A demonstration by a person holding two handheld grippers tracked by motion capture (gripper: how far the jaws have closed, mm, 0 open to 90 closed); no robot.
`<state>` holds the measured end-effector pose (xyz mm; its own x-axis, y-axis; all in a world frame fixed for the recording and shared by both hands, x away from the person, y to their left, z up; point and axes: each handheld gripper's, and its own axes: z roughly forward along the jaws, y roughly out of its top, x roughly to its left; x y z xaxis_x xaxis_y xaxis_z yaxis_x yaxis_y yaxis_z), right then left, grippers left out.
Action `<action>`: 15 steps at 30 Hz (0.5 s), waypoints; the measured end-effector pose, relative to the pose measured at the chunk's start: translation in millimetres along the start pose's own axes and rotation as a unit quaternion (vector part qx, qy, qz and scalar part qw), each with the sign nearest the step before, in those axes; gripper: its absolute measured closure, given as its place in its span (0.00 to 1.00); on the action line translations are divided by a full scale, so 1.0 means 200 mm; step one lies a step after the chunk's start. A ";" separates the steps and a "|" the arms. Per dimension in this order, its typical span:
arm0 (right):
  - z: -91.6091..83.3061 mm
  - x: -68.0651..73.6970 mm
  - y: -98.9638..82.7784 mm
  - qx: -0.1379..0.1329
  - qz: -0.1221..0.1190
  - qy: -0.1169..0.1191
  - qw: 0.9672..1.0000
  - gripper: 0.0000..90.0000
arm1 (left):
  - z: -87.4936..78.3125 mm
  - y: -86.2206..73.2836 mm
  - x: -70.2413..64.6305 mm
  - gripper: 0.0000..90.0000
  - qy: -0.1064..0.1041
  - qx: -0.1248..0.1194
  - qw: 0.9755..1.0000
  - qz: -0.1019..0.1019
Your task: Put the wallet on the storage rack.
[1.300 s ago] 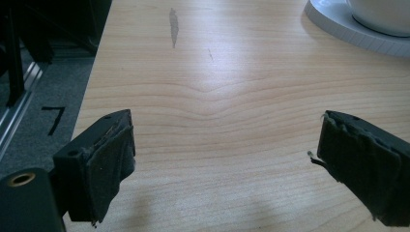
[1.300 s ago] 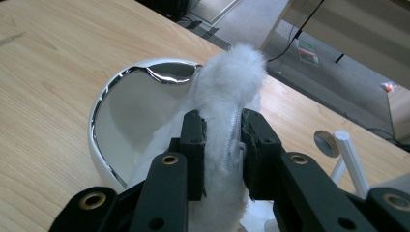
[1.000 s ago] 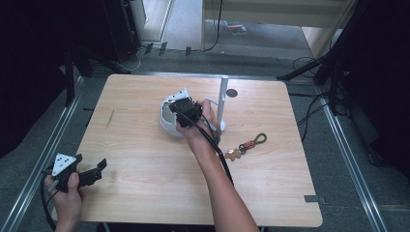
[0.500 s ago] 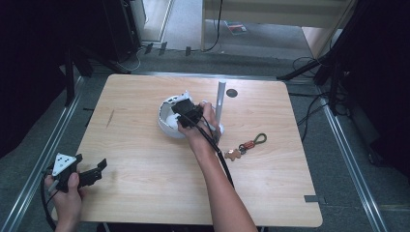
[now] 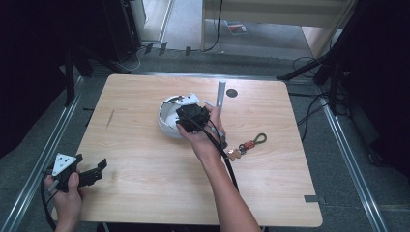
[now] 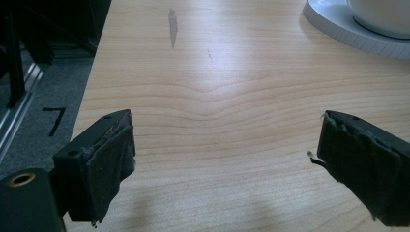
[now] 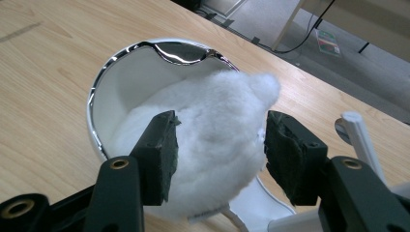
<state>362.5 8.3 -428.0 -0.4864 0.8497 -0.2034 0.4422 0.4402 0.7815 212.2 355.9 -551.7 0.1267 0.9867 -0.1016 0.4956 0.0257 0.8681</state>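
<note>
1. right gripper view: white fluffy ball (image 7: 220, 140) sits in the white bowl (image 7: 104, 116) with the shiny chrome rim, bulging over the near edge of the bowl.
2. same view: right gripper (image 7: 218, 154) straddles the ball. its jaws have just been opening; the left pad lies against the fluff, the right pad stands just off it, so no squeeze on the ball.
3. high view: bowl (image 5: 167, 126) sits near the middle of the wooden table (image 5: 145, 193), and the right gripper (image 5: 192, 116) hangs over its right half, with the hand behind it and the forearm coming up from the bottom edge.
4. high view: a pale upright post (image 5: 221, 94) stands just right of the bowl; a small dark disc (image 5: 232, 93) lies on the table beyond it.
5. high view: a keychain (image 5: 247, 145) with a red clip, a green loop and a small tan charm lies right of the hand, apart from the bowl.
6. high view: left gripper (image 5: 94, 171) is held low at the table's near left corner, well apart from the bowl.
7. left gripper view: left gripper (image 6: 227, 154) stands wide with bare tabletop between the jaws; a white dish rim (image 6: 338, 24) shows at top right.
</note>
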 end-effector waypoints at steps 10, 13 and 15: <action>-0.14 -0.04 -0.09 -0.016 0.002 0.005 1.000 0.49 | 0.00 0.00 0.00 0.08 0.000 0.002 1.000 0.001; -0.17 -0.07 -0.12 -0.016 0.005 0.006 1.000 0.48 | 0.01 0.00 0.00 0.08 -0.001 0.001 1.000 0.001; -0.19 -0.09 -0.14 -0.011 0.004 0.007 1.000 0.47 | 0.00 0.00 0.00 0.08 -0.001 0.000 1.000 -0.001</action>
<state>329.7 -29.8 -424.6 -0.4931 0.8494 -0.1881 0.4295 0.4257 0.7964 213.4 356.4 -551.6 0.1275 0.9864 -0.1036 0.4961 0.0270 0.8678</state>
